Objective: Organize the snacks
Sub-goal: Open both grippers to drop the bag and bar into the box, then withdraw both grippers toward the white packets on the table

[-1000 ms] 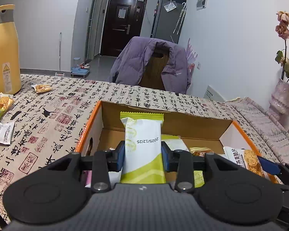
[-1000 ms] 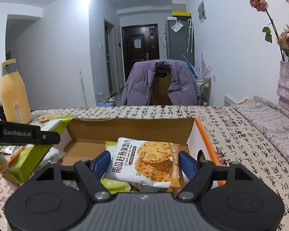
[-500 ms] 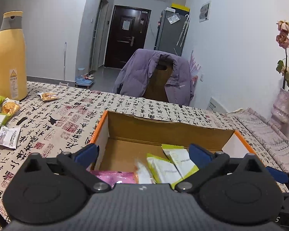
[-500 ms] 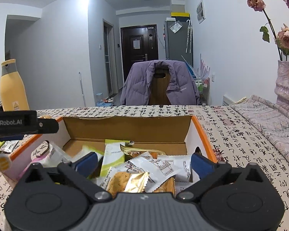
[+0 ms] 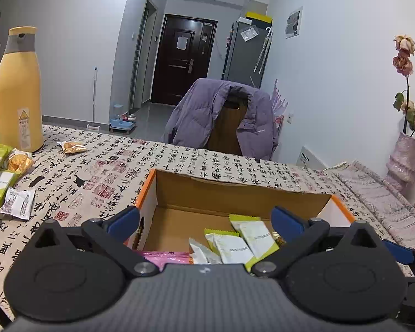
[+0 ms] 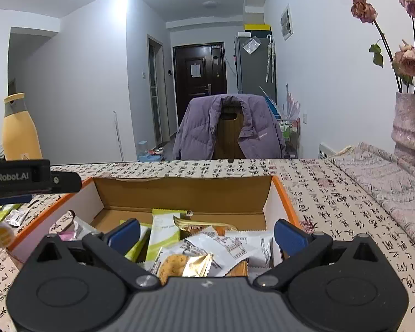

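An orange-rimmed cardboard box sits on the patterned tablecloth and holds several snack packets. My left gripper hangs open over the box's near left part, nothing between its fingers; green-and-white packets and a pink packet lie below it. My right gripper is open above the box's right part, over a green-and-white packet, white packets and a gold-wrapped biscuit. More loose packets lie on the cloth at the far left.
A tall yellow bottle stands at the table's far left, with one small packet near it. A chair draped with a purple jacket faces the far edge. A vase of dried roses stands at the right. The left gripper's body shows in the right wrist view.
Both grippers opened and let go: the green-and-white packet dropped from the left and the biscuit packet from the right, both now lying in the box.
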Action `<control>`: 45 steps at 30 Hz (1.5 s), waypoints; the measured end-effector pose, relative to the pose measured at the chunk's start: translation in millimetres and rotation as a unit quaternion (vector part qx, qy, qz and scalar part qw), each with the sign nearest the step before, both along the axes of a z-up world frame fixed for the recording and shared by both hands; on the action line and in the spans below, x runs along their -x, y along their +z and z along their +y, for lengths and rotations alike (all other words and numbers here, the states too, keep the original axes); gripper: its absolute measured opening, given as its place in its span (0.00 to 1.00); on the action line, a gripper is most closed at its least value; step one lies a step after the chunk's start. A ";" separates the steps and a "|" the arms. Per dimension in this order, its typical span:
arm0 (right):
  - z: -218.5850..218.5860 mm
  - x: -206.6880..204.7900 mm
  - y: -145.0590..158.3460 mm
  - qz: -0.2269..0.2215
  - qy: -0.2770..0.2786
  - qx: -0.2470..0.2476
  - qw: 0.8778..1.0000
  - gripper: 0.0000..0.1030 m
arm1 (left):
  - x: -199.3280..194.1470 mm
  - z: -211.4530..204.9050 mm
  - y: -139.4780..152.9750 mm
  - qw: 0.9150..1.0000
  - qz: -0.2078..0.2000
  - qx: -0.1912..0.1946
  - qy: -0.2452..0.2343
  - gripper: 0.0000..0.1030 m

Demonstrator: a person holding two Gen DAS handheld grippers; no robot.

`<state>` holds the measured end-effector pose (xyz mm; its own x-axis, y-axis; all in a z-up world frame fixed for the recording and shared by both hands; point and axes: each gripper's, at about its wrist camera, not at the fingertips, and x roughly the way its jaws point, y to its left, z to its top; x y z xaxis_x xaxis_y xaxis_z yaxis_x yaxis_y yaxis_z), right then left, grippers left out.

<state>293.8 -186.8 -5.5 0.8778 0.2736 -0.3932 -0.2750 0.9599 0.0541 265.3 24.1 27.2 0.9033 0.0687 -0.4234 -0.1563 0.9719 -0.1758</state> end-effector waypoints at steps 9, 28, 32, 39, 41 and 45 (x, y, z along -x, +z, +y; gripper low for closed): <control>2.7 17.4 15.9 -0.013 0.001 0.016 1.000 1.00 | 19.1 2.0 12.0 1.000 0.002 0.007 -0.006 1.00; -18.2 84.2 -1.0 0.019 -0.008 0.032 0.999 1.00 | 89.0 15.3 -15.0 0.999 0.031 -0.001 -0.011 1.00; -23.1 98.7 -11.7 0.030 -0.012 0.044 0.998 1.00 | 102.6 19.4 -27.6 0.999 0.040 -0.009 -0.012 1.00; -35.7 116.0 -25.1 0.050 -0.020 0.048 0.997 1.00 | 125.1 20.2 -41.9 0.999 0.035 -0.026 -0.019 1.00; -38.8 119.5 -29.3 0.057 -0.021 0.050 0.997 1.00 | 129.5 18.2 -46.3 0.999 0.034 -0.036 -0.024 1.00; -43.6 123.6 -35.7 0.069 -0.024 0.050 0.996 1.00 | 135.1 14.8 -56.6 0.998 0.025 -0.049 -0.024 1.00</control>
<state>170.2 -230.5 -41.2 0.8241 0.1864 -0.5349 -0.2257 0.9742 -0.0083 130.1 38.8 -29.4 0.8848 0.0687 -0.4608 -0.1144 0.9908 -0.0718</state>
